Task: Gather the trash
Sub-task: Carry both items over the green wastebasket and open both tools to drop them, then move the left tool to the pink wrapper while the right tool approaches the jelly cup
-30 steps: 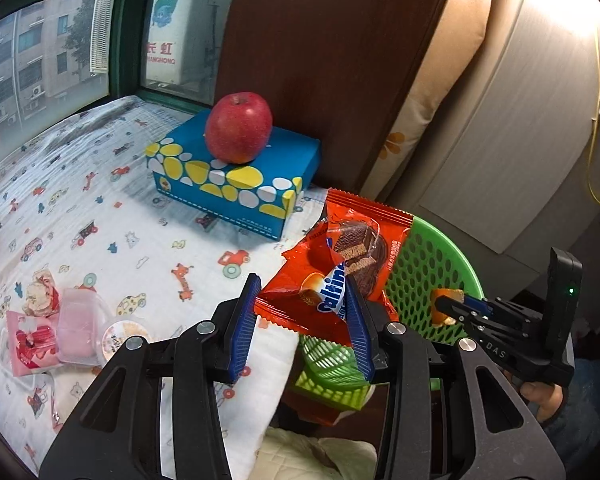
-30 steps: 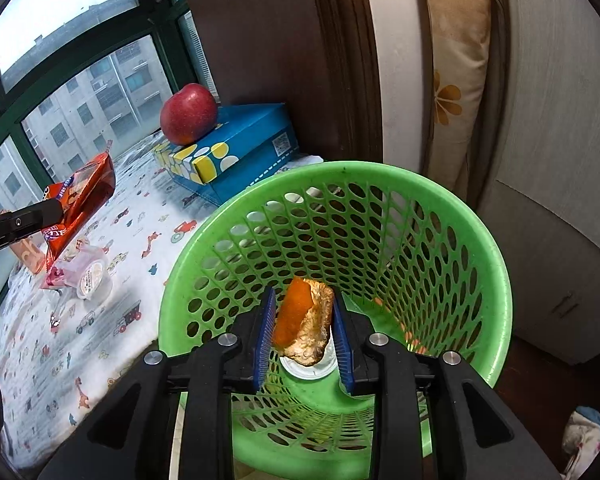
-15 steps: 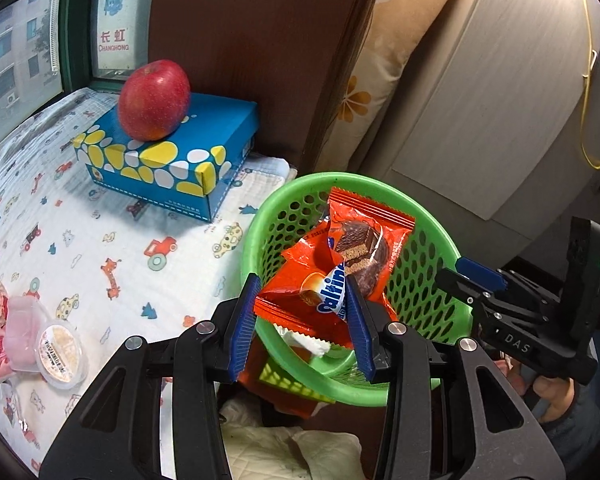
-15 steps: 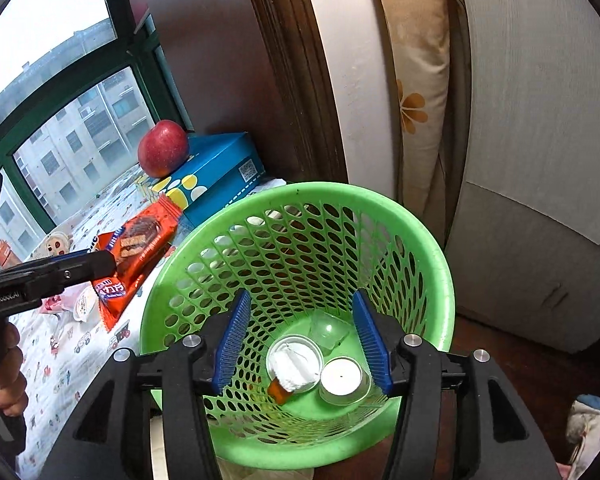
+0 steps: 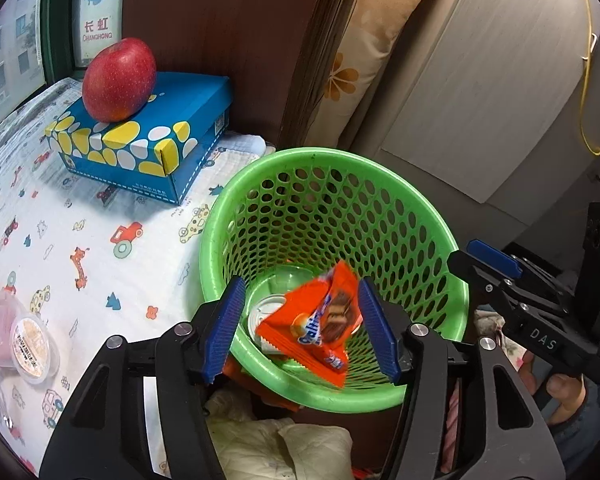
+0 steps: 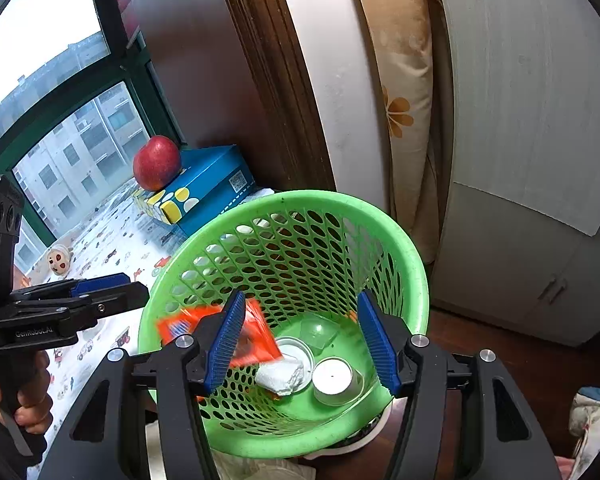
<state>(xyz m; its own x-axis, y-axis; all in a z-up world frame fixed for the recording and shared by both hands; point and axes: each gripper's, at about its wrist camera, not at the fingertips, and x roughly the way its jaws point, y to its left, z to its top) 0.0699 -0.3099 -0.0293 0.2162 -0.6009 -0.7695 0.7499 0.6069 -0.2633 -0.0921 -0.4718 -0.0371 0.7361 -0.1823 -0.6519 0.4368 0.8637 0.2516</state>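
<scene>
A bed sheet [image 5: 100,248] printed with little cars lay under a window, and a red apple [image 5: 119,79] sat on a blue tissue box [image 5: 148,136] at the far side. Right of the sheet stood the green basket [image 5: 380,184]. I had my left gripper [image 5: 300,328] spread wide above it, nothing between the pads; the orange snack wrapper [image 5: 316,324] was blurred, loose inside the basket above a lid. My right gripper [image 6: 300,340] was also wide and empty over the basket, where a white crumpled scrap [image 6: 280,376] and a small white cup [image 6: 332,378] lay on the bottom
</scene>
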